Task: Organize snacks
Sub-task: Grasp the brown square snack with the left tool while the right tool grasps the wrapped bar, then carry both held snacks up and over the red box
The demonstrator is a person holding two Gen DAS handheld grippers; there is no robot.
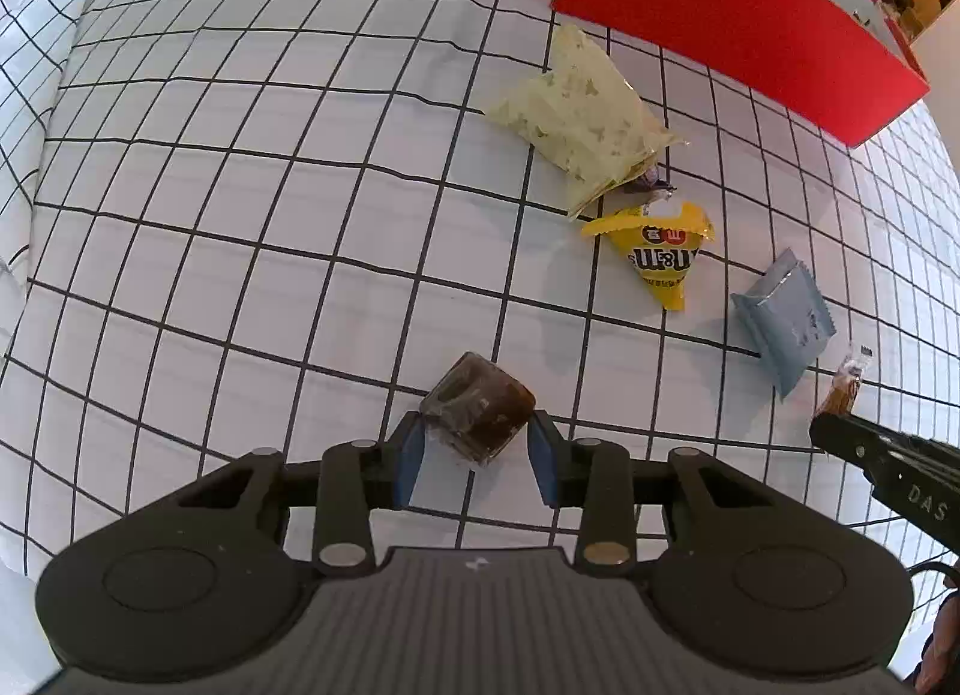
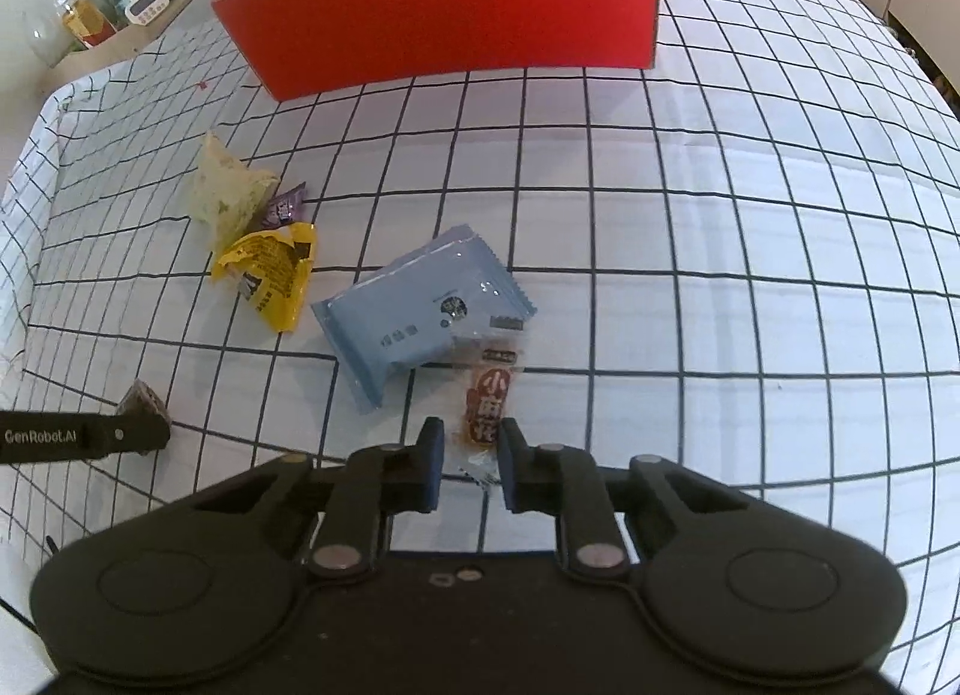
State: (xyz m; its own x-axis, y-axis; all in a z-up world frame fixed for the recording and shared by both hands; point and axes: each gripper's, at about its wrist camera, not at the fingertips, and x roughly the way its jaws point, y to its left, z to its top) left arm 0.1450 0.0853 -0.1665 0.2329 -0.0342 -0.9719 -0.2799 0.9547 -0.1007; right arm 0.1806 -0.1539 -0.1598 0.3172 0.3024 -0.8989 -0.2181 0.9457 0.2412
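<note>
The left gripper has its jaws spread around a brown wrapped cake on the checked tabletop. The right gripper is also parted, its 2 jaws either side of a clear orange snack packet – neither pinched. Behind stands a red box (pale-blue packet between).

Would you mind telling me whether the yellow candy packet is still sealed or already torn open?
Torn open: the yellow candy packet has a ragged, gaping top edge in both views. Whether any candy remains inside cannot be told.

grid tablecloth | cluttered wooden shelf far left
</note>
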